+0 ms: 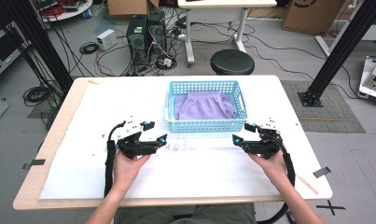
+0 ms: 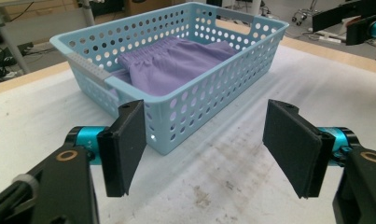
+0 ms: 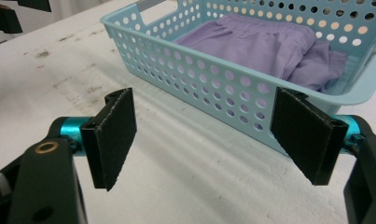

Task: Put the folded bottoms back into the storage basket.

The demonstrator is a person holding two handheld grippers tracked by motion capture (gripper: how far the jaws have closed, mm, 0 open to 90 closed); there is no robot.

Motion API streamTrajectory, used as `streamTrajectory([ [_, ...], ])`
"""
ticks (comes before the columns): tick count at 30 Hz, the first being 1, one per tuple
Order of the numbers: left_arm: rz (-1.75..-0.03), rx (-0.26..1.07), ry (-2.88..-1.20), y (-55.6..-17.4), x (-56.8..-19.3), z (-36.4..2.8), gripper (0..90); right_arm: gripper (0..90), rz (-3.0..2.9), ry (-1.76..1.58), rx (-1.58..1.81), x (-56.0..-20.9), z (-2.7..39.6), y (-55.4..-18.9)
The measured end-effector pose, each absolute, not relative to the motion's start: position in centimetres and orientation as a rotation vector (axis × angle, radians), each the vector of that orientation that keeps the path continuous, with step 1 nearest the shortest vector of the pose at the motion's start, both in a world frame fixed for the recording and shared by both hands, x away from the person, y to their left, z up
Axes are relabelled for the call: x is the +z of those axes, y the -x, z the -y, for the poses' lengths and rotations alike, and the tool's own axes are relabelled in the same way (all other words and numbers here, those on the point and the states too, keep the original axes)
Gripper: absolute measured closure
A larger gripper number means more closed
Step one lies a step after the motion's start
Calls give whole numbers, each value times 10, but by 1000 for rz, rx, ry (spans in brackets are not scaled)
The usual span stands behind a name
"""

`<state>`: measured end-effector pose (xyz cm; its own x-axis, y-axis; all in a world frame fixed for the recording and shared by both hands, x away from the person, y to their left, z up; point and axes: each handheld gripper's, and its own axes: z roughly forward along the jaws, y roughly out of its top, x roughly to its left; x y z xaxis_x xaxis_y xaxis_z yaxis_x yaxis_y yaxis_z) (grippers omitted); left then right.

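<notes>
One blue basket (image 1: 206, 125) sits near the table's (image 1: 59, 135) far edge, midway along it, and one folded purple cloth (image 1: 203, 106) lies inside. Your left gripper (image 1: 155, 133) and right gripper (image 1: 241, 134) hover over the white sheet (image 1: 199, 168), just short of the basket's near corners, both released, jaws wide apart and holding nothing. The perforated near wall stands between your two grippers and the cloth.
</notes>
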<state>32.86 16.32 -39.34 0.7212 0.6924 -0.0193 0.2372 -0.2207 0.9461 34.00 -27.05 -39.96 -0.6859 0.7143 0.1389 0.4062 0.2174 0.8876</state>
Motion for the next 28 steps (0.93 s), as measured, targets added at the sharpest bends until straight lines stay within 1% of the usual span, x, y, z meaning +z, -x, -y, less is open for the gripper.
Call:
streamTrajectory([
  [7, -725, 496, -1802, -326, -399, -159, 270, 221, -2211, -1050, 1438, -409, 270, -340],
  [14, -709, 507, -1807, -323, -399, -157, 269, 221, -2211, -1039, 1435, -410, 269, -339],
  [28, -734, 507, -1805, -327, -404, -157, 269, 221, -2219, -1052, 1429, -414, 272, -344],
])
